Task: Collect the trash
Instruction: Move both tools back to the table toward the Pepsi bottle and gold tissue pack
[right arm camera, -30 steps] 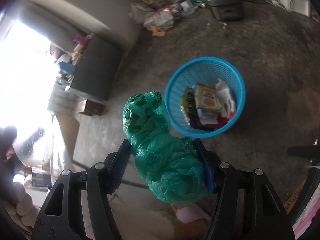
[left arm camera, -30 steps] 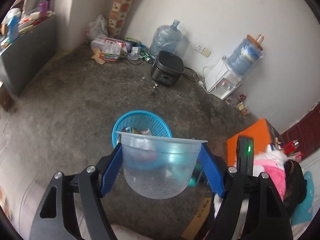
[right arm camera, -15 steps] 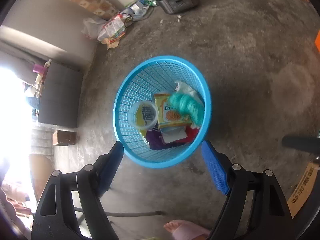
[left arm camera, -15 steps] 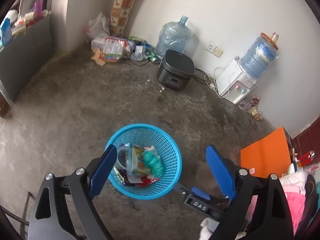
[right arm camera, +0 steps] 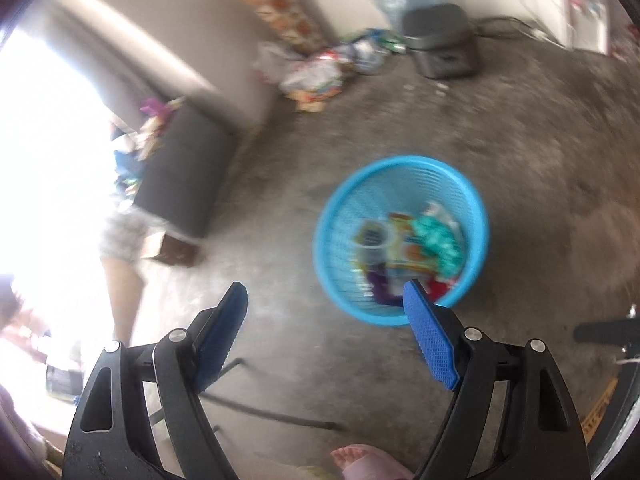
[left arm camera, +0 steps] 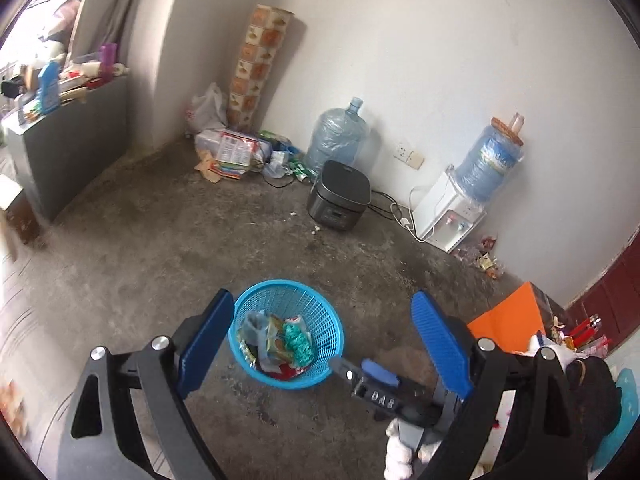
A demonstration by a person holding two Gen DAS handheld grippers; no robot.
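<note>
Trash sits in the blue basket (left arm camera: 286, 334) on the floor (left arm camera: 160, 248); both our left gripper (left arm camera: 320, 340) and right gripper (right arm camera: 326, 340) have jaws wide open and empty, so we should next seek litter near the wall (left arm camera: 440, 60).

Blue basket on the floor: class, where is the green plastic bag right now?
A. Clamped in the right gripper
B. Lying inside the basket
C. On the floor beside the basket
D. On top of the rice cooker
B: the green plastic bag lies among wrappers inside the blue basket, and both the left gripper and right gripper are open and empty.
</note>
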